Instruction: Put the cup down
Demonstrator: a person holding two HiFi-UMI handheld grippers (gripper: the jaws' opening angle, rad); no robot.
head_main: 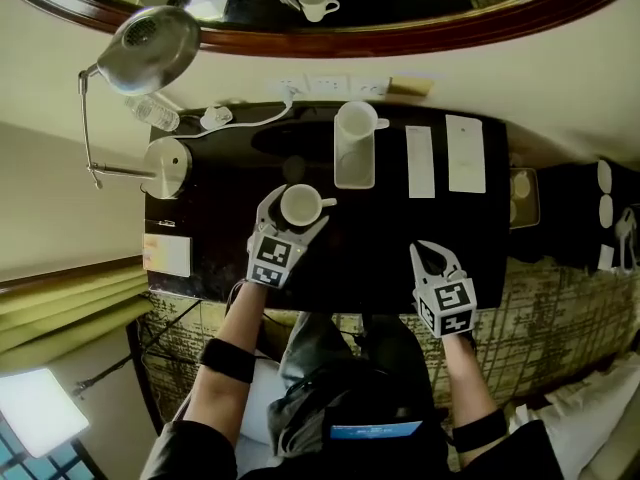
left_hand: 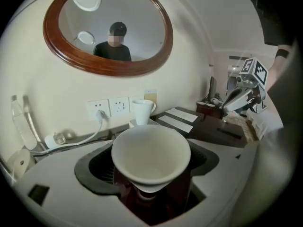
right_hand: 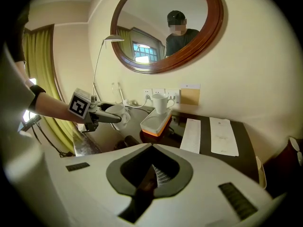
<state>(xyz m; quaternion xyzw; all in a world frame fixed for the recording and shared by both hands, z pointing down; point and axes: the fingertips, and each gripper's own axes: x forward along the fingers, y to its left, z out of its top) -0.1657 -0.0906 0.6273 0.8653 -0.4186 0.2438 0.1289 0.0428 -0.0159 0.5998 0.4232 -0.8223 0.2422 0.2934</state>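
Note:
My left gripper (head_main: 296, 213) is shut on a white handled cup (head_main: 300, 204), its jaws hugging the cup's sides over the dark table (head_main: 380, 258). The left gripper view looks straight into the empty bowl of the cup (left_hand: 150, 155), which fills the gap between the jaws. From the right gripper view the cup (right_hand: 118, 115) hangs in the left gripper (right_hand: 103, 117) a little above the tabletop. My right gripper (head_main: 432, 256) is shut with nothing in it, near the table's front edge, well right of the cup; its jaws (right_hand: 150, 175) meet.
A second white cup (head_main: 355, 128) stands on a white tray (head_main: 354, 176) at the back. Two paper sheets (head_main: 421, 161) (head_main: 466, 153) lie to its right. A lamp (head_main: 150, 43) with a round base (head_main: 165, 165), a water bottle (head_main: 152, 113) and a cable sit at the left.

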